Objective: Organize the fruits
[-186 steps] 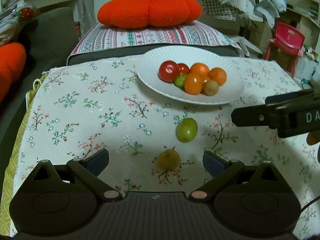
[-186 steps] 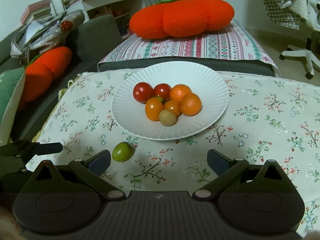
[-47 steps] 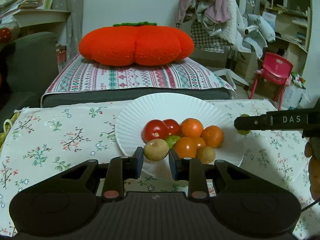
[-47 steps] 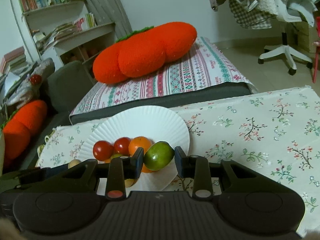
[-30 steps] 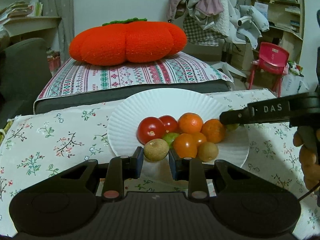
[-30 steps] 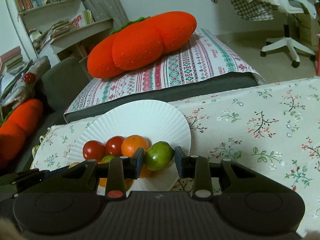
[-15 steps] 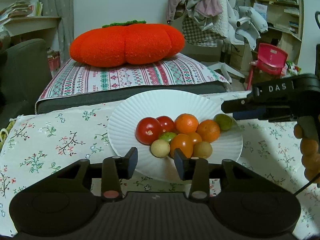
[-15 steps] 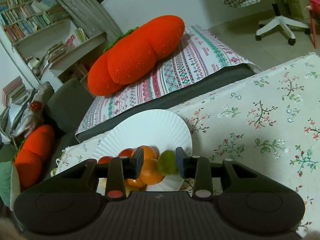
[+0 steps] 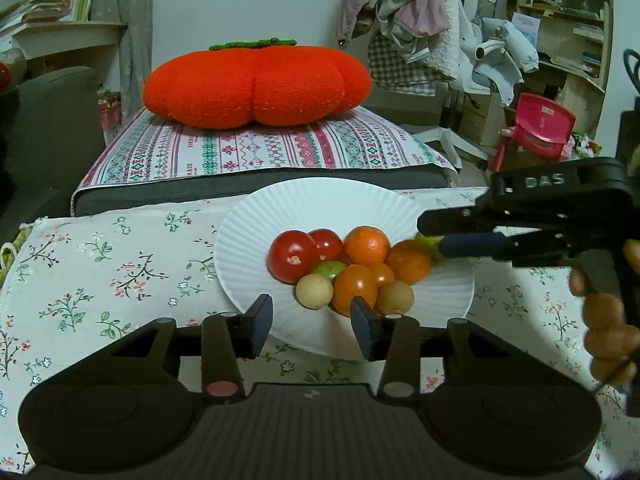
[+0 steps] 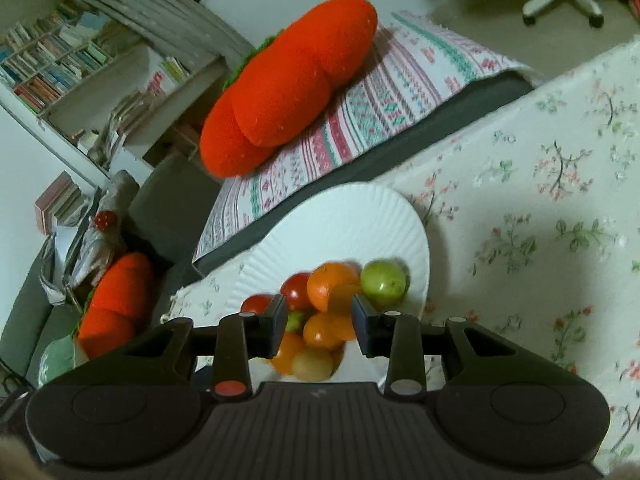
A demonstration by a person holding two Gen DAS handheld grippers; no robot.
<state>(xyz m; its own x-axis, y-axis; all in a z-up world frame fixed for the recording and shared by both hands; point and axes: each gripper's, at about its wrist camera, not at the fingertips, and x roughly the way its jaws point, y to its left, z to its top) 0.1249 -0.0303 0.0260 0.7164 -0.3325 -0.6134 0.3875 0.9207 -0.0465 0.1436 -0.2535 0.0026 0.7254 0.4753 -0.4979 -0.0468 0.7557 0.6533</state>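
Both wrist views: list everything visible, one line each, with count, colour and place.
White paper plate: one, on the floral tablecloth.
Red tomatoes: two, plate's left side.
Orange fruits: four, plate's centre.
Green limes: two, one at the pile's right edge, one buried mid-pile.
Tan round fruits: two, pile's near edge.
Orange pumpkin cushion: one, on the striped mattress.
Red plastic chair: one, far right.
Left gripper: open, empty.
Right gripper: open, empty.

Floral-clothed table, 1 white paper plate on it, seemingly near the far edge.
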